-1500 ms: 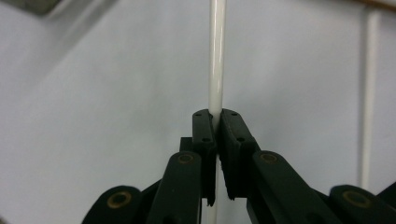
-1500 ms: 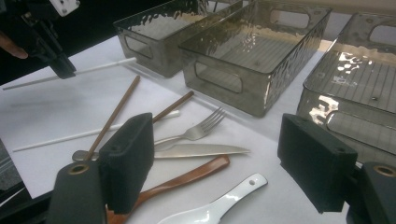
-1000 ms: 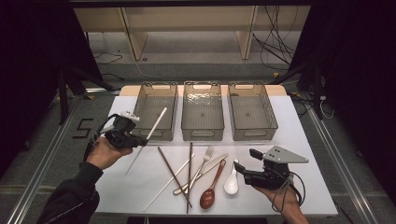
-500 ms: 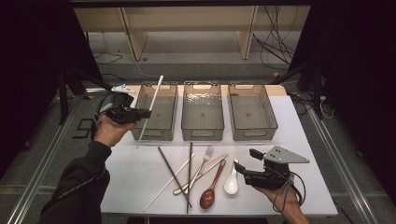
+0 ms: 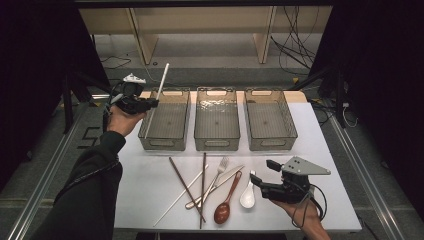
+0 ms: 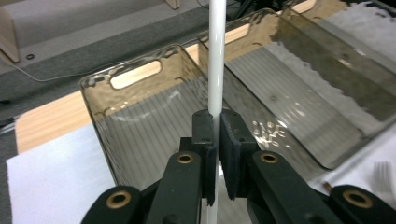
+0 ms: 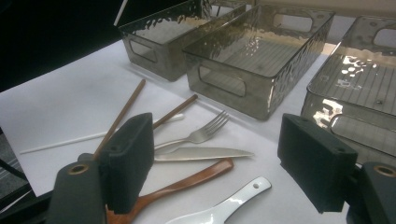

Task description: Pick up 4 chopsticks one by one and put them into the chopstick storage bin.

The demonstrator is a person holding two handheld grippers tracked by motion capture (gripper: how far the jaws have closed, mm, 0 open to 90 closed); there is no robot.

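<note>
My left gripper (image 5: 150, 104) is shut on a white chopstick (image 5: 161, 82), which it holds steeply tilted over the left edge of the left clear bin (image 5: 164, 144). In the left gripper view the pads pinch the chopstick (image 6: 216, 56) above that bin (image 6: 100, 100). Low at the table's front right, my right gripper (image 5: 262, 173) is open, with nothing between its pads (image 7: 130, 154). It faces a white spoon (image 5: 247, 196) and a brown wooden spoon (image 5: 225, 202).
On the white mat lie a fork (image 5: 220, 167), a knife (image 5: 222, 181), two brown chopsticks (image 5: 186, 187) and another white chopstick (image 5: 175, 200). A middle bin (image 5: 216, 145) and a right bin (image 5: 272, 144) stand beside the left one, and all three look empty.
The left hand has carried the white chopstick up and away from the mat to the left bin's far left side, and the stick now stands steeper. The right gripper has stayed put.
</note>
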